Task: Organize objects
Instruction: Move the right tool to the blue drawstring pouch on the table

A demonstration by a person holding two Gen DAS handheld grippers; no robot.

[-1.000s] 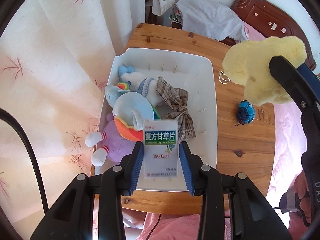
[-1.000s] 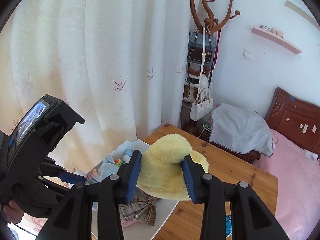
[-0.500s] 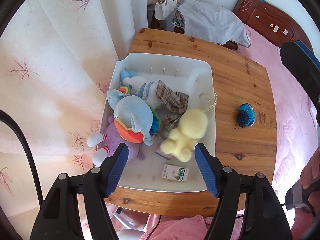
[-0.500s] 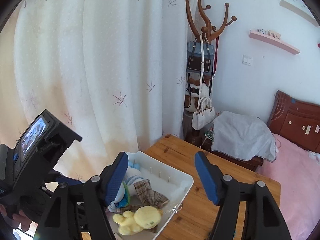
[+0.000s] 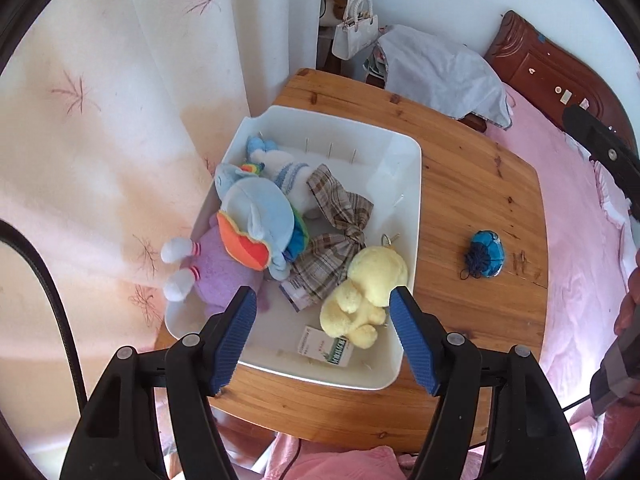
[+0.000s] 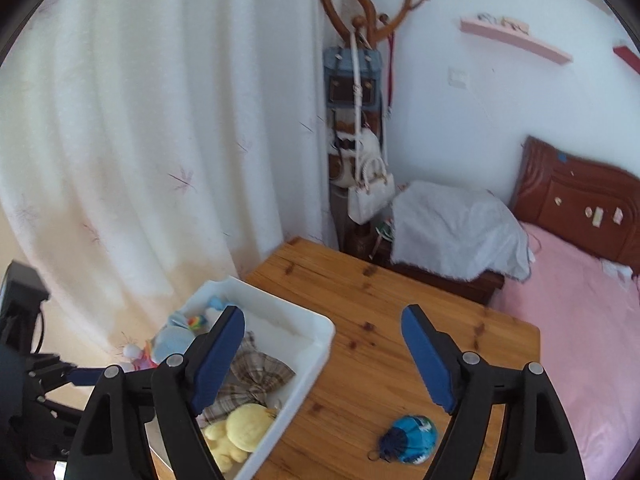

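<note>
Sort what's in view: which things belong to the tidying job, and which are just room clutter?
Job: white bin; yellow plush; medicine box; plaid bow; blue plush; blue pouch, not yet binned.

Lying about: white handbag; coat rack; grey cloth; curtain.

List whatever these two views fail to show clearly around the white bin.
- Medicine box, left wrist view: the yellow plush covers one corner; its print is too small to read.
- Purple plush, left wrist view: its head is hidden under the blue plush.
- Bin, right wrist view: the near end is hidden behind the right hand-held gripper, whose jaws are opening with nothing between them.
</note>
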